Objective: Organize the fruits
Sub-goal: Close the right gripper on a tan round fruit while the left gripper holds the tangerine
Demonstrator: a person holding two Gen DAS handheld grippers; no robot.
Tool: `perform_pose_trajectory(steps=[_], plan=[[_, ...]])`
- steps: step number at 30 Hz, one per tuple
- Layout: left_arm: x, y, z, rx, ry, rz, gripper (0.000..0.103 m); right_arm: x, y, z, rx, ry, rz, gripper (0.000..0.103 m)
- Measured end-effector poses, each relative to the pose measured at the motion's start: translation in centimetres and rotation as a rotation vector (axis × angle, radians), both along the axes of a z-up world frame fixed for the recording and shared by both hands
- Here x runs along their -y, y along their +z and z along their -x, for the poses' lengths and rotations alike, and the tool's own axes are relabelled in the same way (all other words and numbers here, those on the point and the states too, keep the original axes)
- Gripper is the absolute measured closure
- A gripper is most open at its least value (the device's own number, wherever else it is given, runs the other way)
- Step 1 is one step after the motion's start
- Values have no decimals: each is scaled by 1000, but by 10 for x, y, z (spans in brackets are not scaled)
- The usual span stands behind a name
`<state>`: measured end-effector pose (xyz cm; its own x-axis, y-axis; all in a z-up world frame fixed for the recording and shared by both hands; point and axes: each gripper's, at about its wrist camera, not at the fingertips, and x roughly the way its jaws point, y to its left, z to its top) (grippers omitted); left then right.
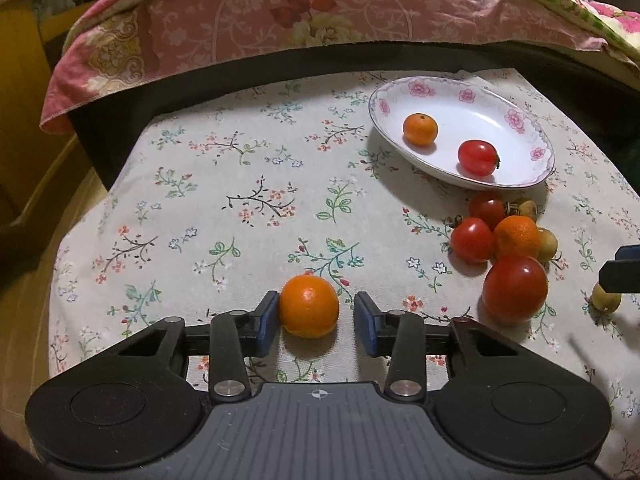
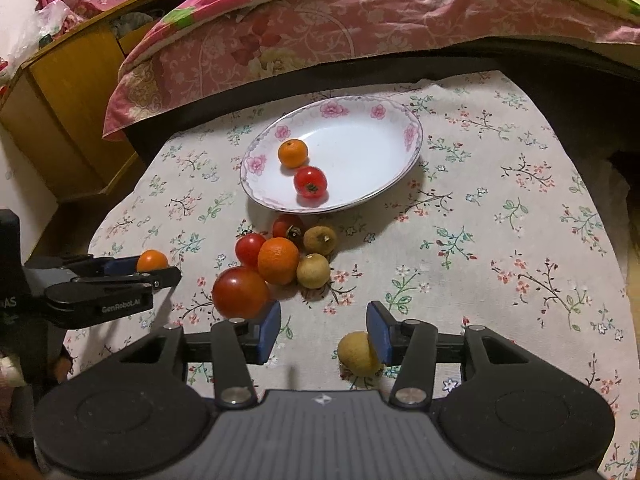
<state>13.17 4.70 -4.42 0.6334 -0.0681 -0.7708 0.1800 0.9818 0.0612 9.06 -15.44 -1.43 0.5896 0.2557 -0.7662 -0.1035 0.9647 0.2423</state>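
Altogether five tomatoes (image 2: pixel 241 292), three oranges (image 2: pixel 278 260), three longans (image 2: pixel 313 271).

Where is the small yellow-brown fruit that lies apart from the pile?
In the right wrist view, the yellow-brown fruit lies on the tablecloth, low and right of centre, against the right gripper's right pad.

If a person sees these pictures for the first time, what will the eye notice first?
Probably the white flowered plate at the far side of the floral cloth, holding one small orange and one tomato. Next, the heap of fruit just in front of it, and the orange between the left tongs.
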Motion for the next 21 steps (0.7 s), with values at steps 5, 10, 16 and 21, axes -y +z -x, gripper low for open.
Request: perform_pose_trajectory(steps=[5, 10, 16, 21], plan=[[2, 1, 2, 10, 2, -14, 63, 0, -2, 0, -7, 1, 5, 56], [1, 8, 9, 15, -27, 10, 63, 3, -3, 0, -7, -6, 21, 56], [3, 2, 9, -7, -45, -2, 61, 15, -7, -1, -29, -31, 31, 56], [2, 1, 2, -12, -33, 11, 57, 16, -9, 1, -33, -16, 33, 56]])
